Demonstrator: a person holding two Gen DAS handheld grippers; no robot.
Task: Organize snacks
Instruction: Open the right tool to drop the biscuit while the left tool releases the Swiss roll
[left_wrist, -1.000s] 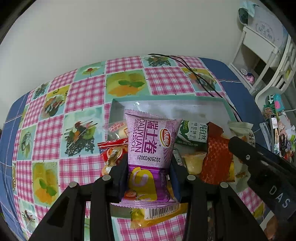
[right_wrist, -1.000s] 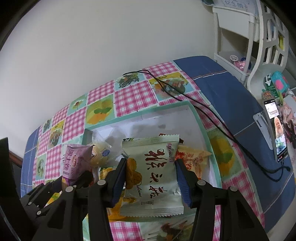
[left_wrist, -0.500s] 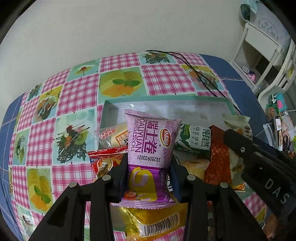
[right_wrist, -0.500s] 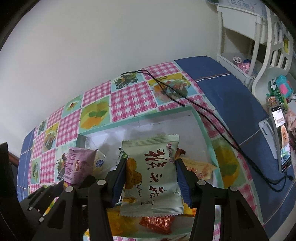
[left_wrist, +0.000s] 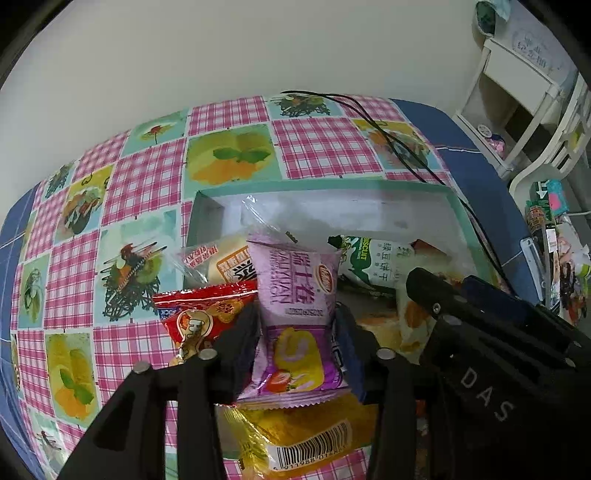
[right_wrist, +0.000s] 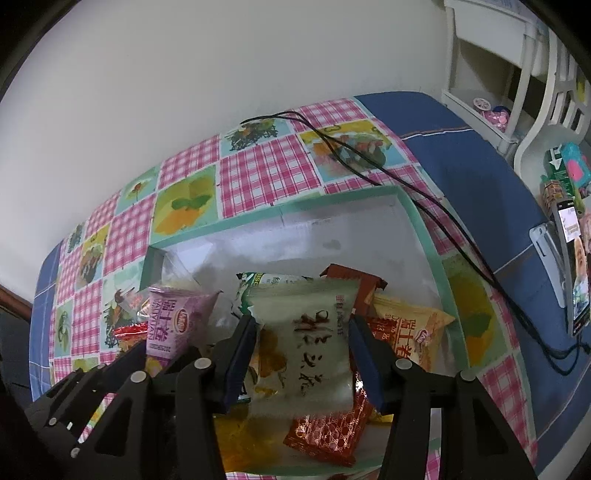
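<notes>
My left gripper (left_wrist: 295, 317) is shut on a purple Swiss-roll packet (left_wrist: 295, 314) and holds it upright over the green-rimmed box (left_wrist: 332, 186); the packet also shows in the right wrist view (right_wrist: 177, 321). My right gripper (right_wrist: 301, 332) is shut on a pale green snack packet (right_wrist: 310, 339) over the same box (right_wrist: 424, 236). Several snack packets lie in the box: a red one (left_wrist: 199, 317), a green biscuit one (left_wrist: 373, 262), a yellow one (left_wrist: 306, 439), an orange one (right_wrist: 410, 339).
The box sits on a pink checked tablecloth (left_wrist: 147, 177). A black cable (right_wrist: 369, 158) runs along the box's right side. A phone on a stand (right_wrist: 574, 266) and a white shelf unit (right_wrist: 498, 55) are at the right.
Both grippers have moved forward and lower over the box with their packets still held. More of the packets lying in the box show beneath them.
</notes>
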